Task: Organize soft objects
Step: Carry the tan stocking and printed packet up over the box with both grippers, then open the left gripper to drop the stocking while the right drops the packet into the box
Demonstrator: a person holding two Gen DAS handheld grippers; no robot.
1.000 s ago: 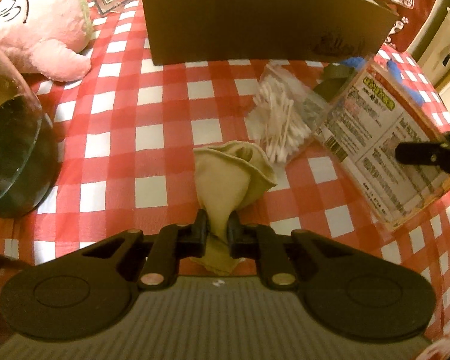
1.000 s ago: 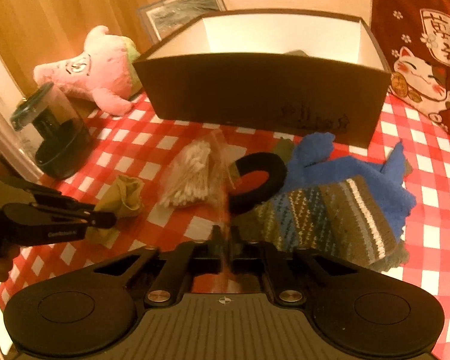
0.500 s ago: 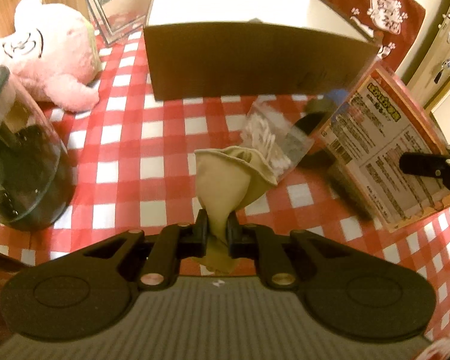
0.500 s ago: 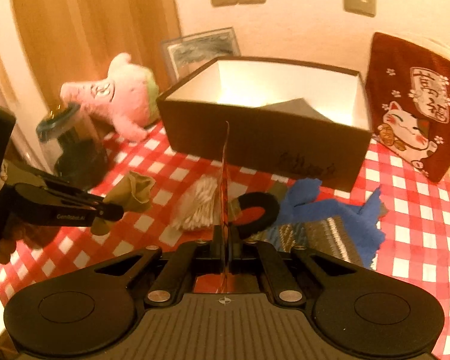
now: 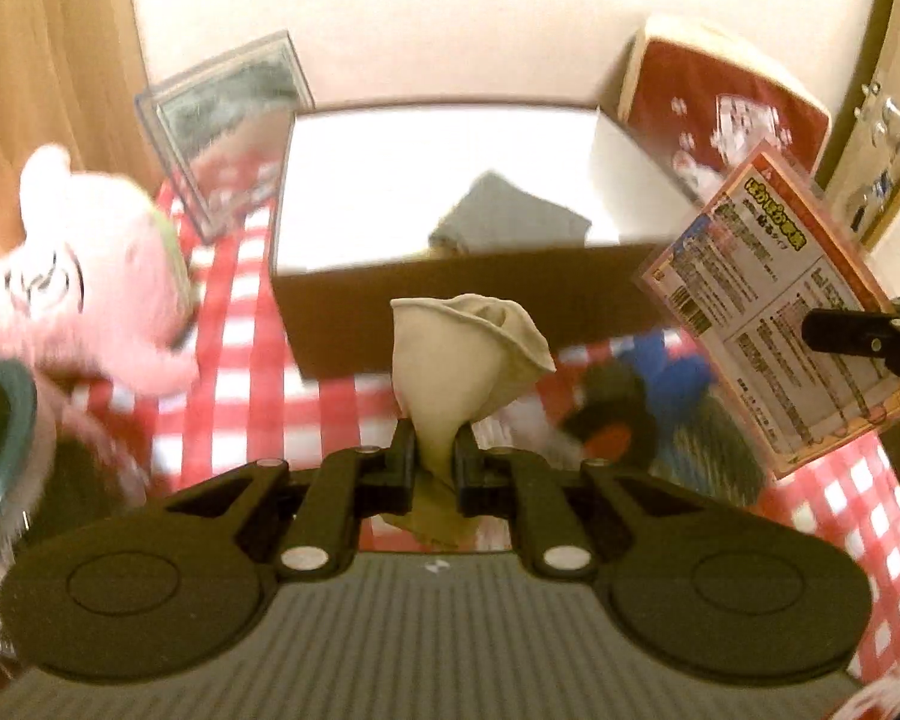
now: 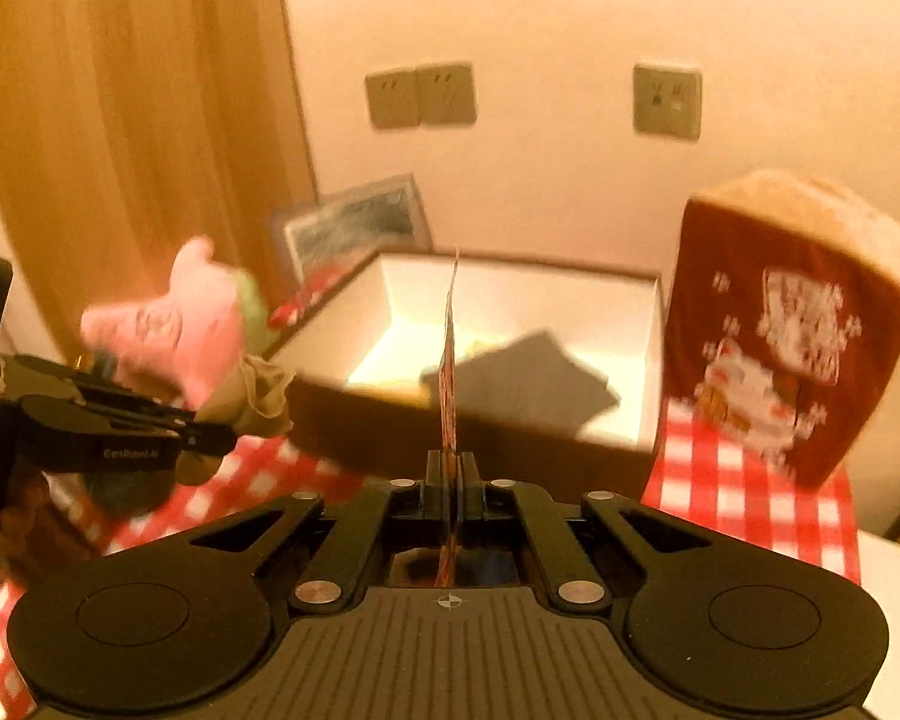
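Nearest to me, the left gripper (image 5: 435, 459) was clamped tight on the gathered neck of a beige, crumpled cloth pouch (image 5: 465, 354), whose open mouth flared upward beyond the fingertips, clear of the red-and-white checked tablecloth (image 5: 234, 324); the right gripper (image 6: 452, 471) was pinched almost flat on the lower edge of a thin printed orange packet (image 6: 449, 360), which stood edge-on and upright along the line of its fingers.

Straight ahead of both lay the brown cardboard box with a white interior (image 5: 438, 156), its near wall just past the pouch and its long side running across the line of travel; judging by that, each load had only to go forward over the wall and down, and the left gripper looked slightly nearer. A dark grey folded cloth (image 6: 528, 378) already sat inside.

The left wrist view showed the packet's printed face (image 5: 774, 318) and, blurred on the cloth below, a blue knitted item (image 5: 666, 369); the right wrist view hid those but showed the pouch from the side (image 6: 252, 399). A pink plush toy (image 6: 174, 324) lay left of the box; a dark red cushion with a cat print (image 6: 792, 324) stood at its right.
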